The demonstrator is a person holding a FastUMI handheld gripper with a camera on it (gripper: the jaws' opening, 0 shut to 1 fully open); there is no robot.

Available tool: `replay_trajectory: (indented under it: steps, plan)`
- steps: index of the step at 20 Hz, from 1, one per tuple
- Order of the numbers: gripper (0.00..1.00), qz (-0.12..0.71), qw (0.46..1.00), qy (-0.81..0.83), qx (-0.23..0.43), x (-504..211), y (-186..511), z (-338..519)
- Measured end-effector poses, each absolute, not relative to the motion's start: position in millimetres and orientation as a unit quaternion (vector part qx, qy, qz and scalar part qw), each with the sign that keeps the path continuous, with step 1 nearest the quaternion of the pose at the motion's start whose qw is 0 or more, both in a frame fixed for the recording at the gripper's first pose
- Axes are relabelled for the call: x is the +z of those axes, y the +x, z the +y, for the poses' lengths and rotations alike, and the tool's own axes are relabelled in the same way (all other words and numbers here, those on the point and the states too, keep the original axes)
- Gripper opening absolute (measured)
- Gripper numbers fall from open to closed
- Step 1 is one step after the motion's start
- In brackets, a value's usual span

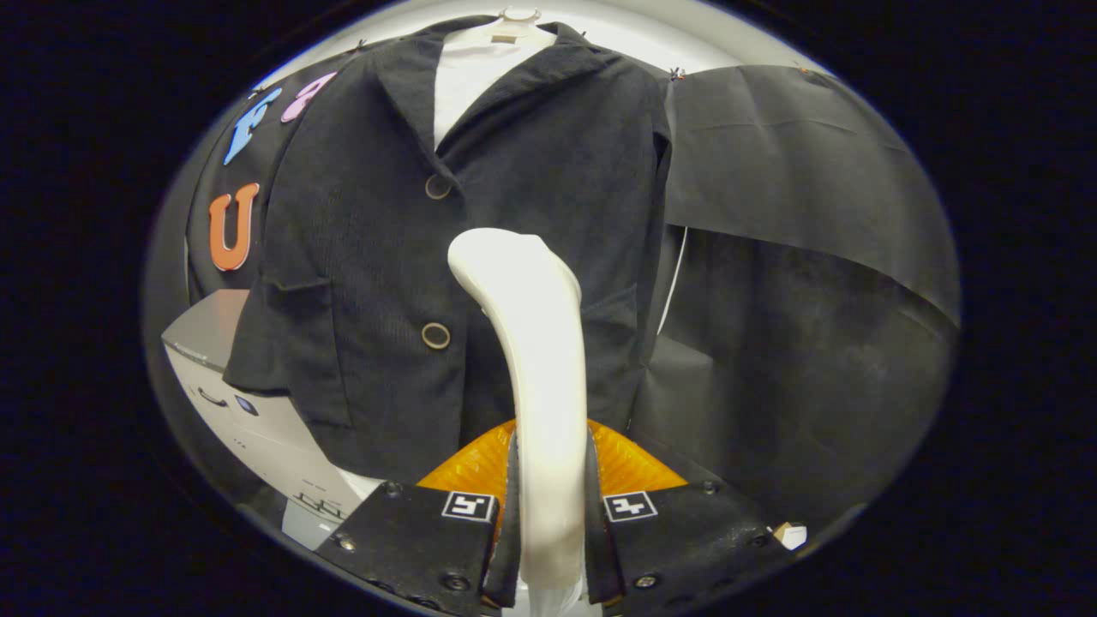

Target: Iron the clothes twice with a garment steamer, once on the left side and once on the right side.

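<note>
the claw [548,514] pointed straight ahead at the hanging clothes, its two fingers [428,536] level and drawn in tight, both pressing on the white handle of the garment steamer [536,360] that stood between them. the handle rose upright from the fingers and curved at its top to a rounded head, which leaned toward the cloth; whether the head actually touched the fabric was hard to tell from behind. an orange ribbed part [467,467] of the steamer showed just beyond the fingers on both sides of the handle.

the black jacket [368,240] hung on a pale hanger [514,21] directly beyond the steamer, over a white shirt [467,77] visible at the open collar. two ringed buttons [435,335] ran down its front, just left of the steamer head, so the head sat over the jacket's middle, slightly to the right of the button line. a grey cabinet [248,411] stood low beside the jacket's left hem. a small white block [790,536] lay near the right finger.
</note>
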State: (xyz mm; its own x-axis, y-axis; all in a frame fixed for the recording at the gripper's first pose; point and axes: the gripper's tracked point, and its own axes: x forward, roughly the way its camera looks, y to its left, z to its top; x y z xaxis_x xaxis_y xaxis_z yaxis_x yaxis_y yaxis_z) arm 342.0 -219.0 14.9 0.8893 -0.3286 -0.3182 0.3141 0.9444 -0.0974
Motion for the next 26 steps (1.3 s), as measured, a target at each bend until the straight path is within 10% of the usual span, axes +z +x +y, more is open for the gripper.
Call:
replay_trajectory:
  steps: [26]
  plan:
    - [0.33, 0.230, 0.962, 0.023, -0.147, -72, 322, -205]
